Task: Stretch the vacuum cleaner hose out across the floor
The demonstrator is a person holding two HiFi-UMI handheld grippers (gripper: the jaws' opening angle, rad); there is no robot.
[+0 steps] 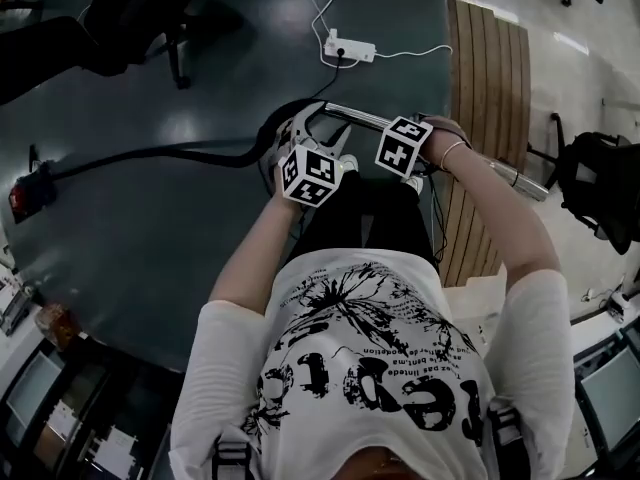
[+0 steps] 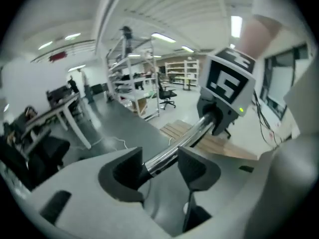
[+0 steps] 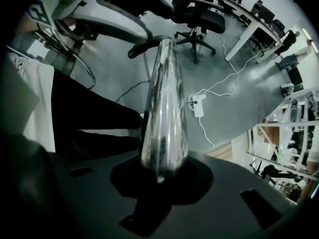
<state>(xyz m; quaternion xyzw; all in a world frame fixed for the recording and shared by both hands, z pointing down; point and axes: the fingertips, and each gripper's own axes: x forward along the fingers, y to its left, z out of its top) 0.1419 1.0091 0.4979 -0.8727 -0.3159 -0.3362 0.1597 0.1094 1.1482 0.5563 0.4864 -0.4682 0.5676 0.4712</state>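
Observation:
A chrome vacuum wand (image 1: 360, 118) runs slanting in front of the person. Its curved end joins the black hose (image 1: 150, 155), which trails left over the floor to the red and black cleaner body (image 1: 25, 193). My left gripper (image 1: 305, 133) sits at that curved end. In the left gripper view the wand (image 2: 184, 141) passes between the jaws of the left gripper (image 2: 159, 166), which stand wider than the tube. My right gripper (image 1: 410, 163) points down and is shut on the wand (image 3: 164, 108) further along. In the left gripper view the right gripper's marker cube (image 2: 229, 81) rides over the tube.
A white power strip (image 1: 350, 48) with its cables lies on the floor just beyond the wand. A low wooden platform (image 1: 490, 88) lies at the right, and the wand's far end lies across it. Office chairs stand at the top left (image 1: 150, 18) and far right (image 1: 600, 188). The person's legs are directly below the grippers.

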